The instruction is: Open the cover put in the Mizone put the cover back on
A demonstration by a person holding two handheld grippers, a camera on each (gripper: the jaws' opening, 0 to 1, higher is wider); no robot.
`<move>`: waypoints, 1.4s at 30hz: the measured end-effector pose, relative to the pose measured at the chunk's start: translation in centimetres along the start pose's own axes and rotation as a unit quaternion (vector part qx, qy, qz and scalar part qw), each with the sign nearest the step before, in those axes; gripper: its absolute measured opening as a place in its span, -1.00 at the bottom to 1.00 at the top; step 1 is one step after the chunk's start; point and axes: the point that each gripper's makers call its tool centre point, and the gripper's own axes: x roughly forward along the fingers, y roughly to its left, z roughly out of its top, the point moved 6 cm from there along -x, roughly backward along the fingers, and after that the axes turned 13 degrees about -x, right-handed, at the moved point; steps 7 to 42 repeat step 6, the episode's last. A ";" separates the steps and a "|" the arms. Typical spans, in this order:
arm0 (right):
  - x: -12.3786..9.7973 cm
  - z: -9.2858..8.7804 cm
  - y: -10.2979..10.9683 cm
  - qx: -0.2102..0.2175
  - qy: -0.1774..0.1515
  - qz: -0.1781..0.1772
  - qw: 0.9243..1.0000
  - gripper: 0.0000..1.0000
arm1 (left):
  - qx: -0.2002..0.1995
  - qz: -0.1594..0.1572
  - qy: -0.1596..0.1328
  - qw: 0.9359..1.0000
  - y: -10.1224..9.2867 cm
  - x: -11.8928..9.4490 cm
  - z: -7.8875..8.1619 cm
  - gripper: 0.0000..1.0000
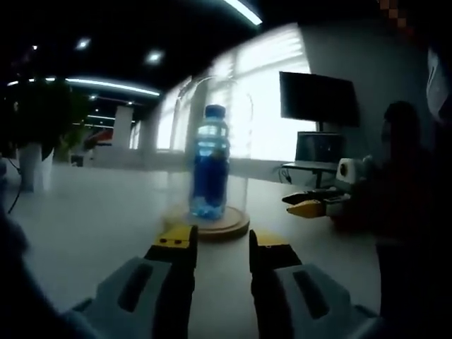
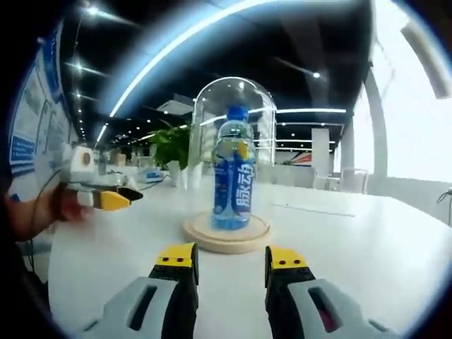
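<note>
- A blue plastic Mizone bottle (image 2: 234,169) with a blue cap stands upright in the middle of the right gripper view, on a round pale wooden base (image 2: 227,234).
- A clear glass dome cover (image 2: 235,106) sits over the bottle and comes down to the base. It is easy to see in the right gripper view and faint in the left gripper view.
- The base rests on a wide white worktop (image 2: 353,240). So the bottle is in and the cover looks back on. I think the job is at its end, or very near it.
- The right claw (image 2: 230,258) rises from the bottom of its view. Its yellow tips are apart and hold nothing. It sits near the base but does not touch it.
- The left claw (image 1: 222,240) is at the bottom middle of its view, parted and empty, just in front of the base.
- At the middle right of the left gripper view, the other claw pokes in.
- Next, I would check that the dome sits flat on the base, then pull both claws away slowly so nothing gets bumped.
</note>
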 end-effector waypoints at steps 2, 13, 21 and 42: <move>0.0 -0.1 -0.1 0.001 -0.001 0.001 1.000 -0.41 | 0.001 -0.002 0.000 1.000 -0.1 0.0 0.0 -0.56; 0.1 -0.2 -0.2 0.001 -0.001 0.002 1.000 -0.41 | 0.000 0.006 0.003 1.000 0.2 0.0 -0.1 -0.52; 0.1 -0.2 -0.2 0.001 -0.001 0.002 1.000 -0.41 | 0.000 0.006 0.003 1.000 0.2 0.0 -0.1 -0.52; 0.1 -0.2 -0.2 0.001 -0.001 0.002 1.000 -0.41 | 0.000 0.006 0.003 1.000 0.2 0.0 -0.1 -0.52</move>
